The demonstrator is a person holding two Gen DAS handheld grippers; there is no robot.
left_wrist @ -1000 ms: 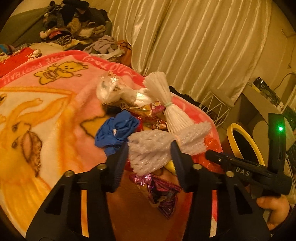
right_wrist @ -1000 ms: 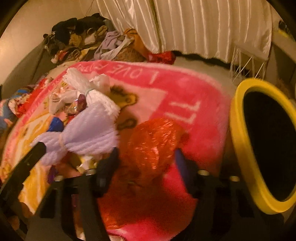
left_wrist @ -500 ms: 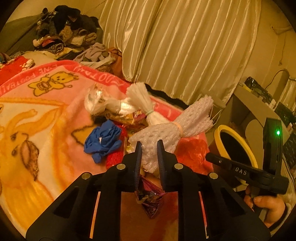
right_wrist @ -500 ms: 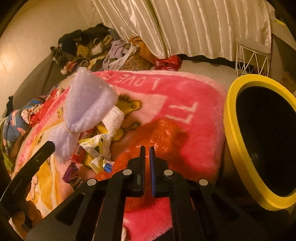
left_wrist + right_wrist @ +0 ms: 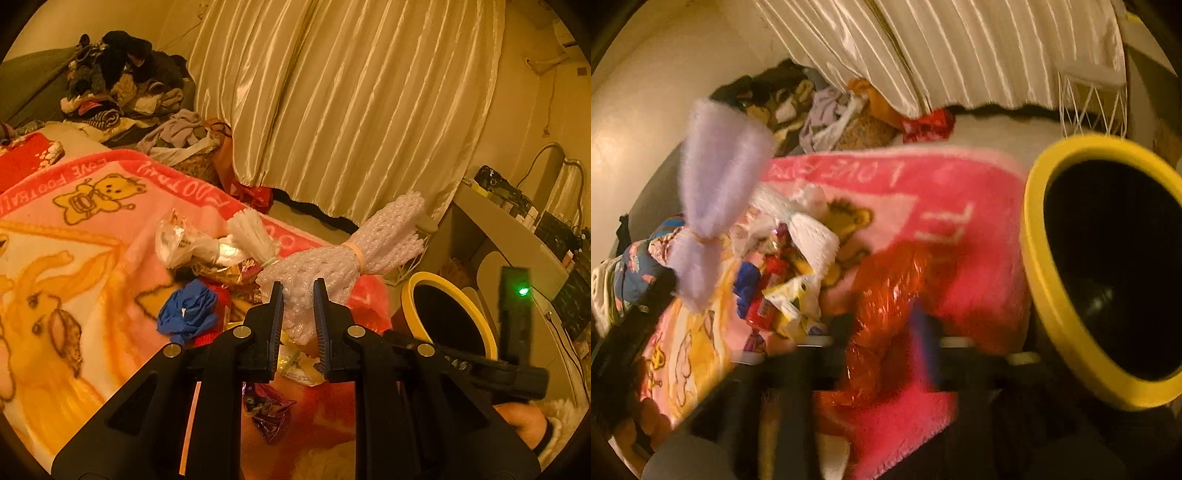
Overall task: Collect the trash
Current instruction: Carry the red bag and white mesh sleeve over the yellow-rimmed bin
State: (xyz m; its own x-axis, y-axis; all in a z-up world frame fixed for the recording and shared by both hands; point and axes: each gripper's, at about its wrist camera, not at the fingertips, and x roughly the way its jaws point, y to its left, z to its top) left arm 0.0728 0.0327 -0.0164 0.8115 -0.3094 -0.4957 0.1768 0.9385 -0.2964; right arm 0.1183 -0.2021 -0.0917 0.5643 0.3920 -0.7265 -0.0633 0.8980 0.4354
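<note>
My left gripper [image 5: 298, 295] is shut on a white foam-net bundle [image 5: 343, 254] tied with a rubber band, held above the pink blanket [image 5: 92, 236]; the bundle also shows in the right wrist view [image 5: 713, 199]. My right gripper [image 5: 882, 328] is blurred, its fingers on either side of a red plastic wrapper [image 5: 886, 280] that sits between them. A black bin with a yellow rim [image 5: 1045, 266] stands right of the bed, also in the left wrist view [image 5: 476, 314]. A trash heap lies on the blanket: blue glove [image 5: 186, 310], white tassel bundle [image 5: 251, 236], clear bag [image 5: 177, 240], purple wrapper [image 5: 266, 413].
A pile of clothes [image 5: 122, 85] lies at the head of the bed. Cream curtains [image 5: 351, 103] hang behind. A white wire basket [image 5: 1089, 99] stands on the floor by the curtains. A desk with clutter [image 5: 524, 229] is at the right.
My left gripper has lifted the foam-net bundle higher off the heap. My right gripper, tightly shut half a second ago, now has the red wrapper between its fingers and has moved toward the bin.
</note>
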